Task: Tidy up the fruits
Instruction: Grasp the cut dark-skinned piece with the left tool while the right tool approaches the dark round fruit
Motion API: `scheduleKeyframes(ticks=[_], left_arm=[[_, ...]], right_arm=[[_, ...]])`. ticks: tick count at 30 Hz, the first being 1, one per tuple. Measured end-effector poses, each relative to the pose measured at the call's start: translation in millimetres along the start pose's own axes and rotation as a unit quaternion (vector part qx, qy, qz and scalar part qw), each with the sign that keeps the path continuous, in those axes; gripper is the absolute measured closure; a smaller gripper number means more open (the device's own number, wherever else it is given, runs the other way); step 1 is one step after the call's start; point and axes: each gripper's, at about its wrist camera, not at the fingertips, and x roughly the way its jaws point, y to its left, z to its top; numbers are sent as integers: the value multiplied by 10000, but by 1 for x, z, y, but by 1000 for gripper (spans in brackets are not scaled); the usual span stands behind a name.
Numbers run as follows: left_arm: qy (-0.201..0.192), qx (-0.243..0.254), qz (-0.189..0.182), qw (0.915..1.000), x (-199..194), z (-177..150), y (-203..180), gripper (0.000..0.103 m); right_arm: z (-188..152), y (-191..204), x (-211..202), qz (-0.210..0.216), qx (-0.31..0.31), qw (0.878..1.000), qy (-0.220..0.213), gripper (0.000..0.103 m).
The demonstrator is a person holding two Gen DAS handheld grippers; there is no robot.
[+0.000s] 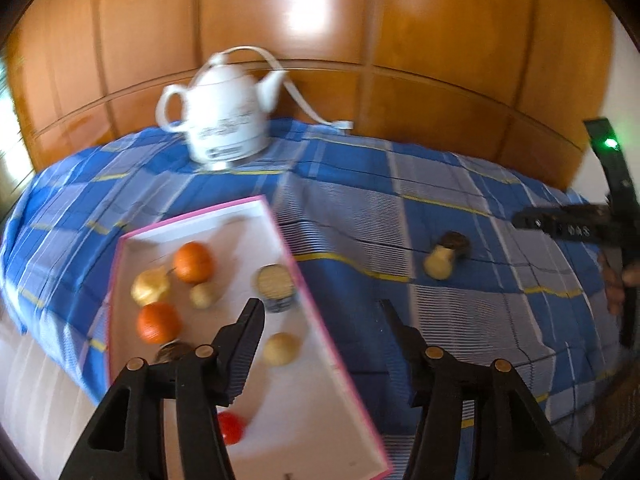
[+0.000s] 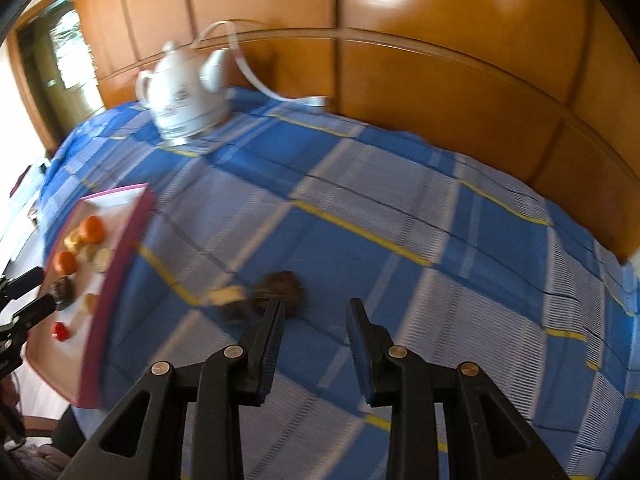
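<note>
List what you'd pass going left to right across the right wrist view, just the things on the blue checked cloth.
Pink-rimmed tray holding fruit, then the white kettle, then the brown-capped mushroom-like piece lying on the cloth near the right gripper fingers.

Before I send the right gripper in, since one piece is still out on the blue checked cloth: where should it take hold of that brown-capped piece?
Probably across the pale stem end of the brown-capped piece, from above. It lies tipped on its side on the cloth, alone, well apart from the pink-rimmed tray, so both flanks are free. The right gripper is open, holding nothing. Blur hides finer shape.
</note>
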Motion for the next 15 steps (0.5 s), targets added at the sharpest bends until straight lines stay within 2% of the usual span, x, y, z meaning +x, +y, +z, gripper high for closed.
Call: scheduleKeyframes(ticks=[7,11,15], left_arm=[[317,688,-507,9958,33,16,-50,45],[519,961,-789,9909,58,26,-74,45],[708,1002,-977,9876,83,33,-88,45]], right_arm=[[-13,-43,17,-87,494,9986,149,71],[-18,-49,23,84,681,9973,248,71],[-17,-48,22,222,729,9968,241,71]])
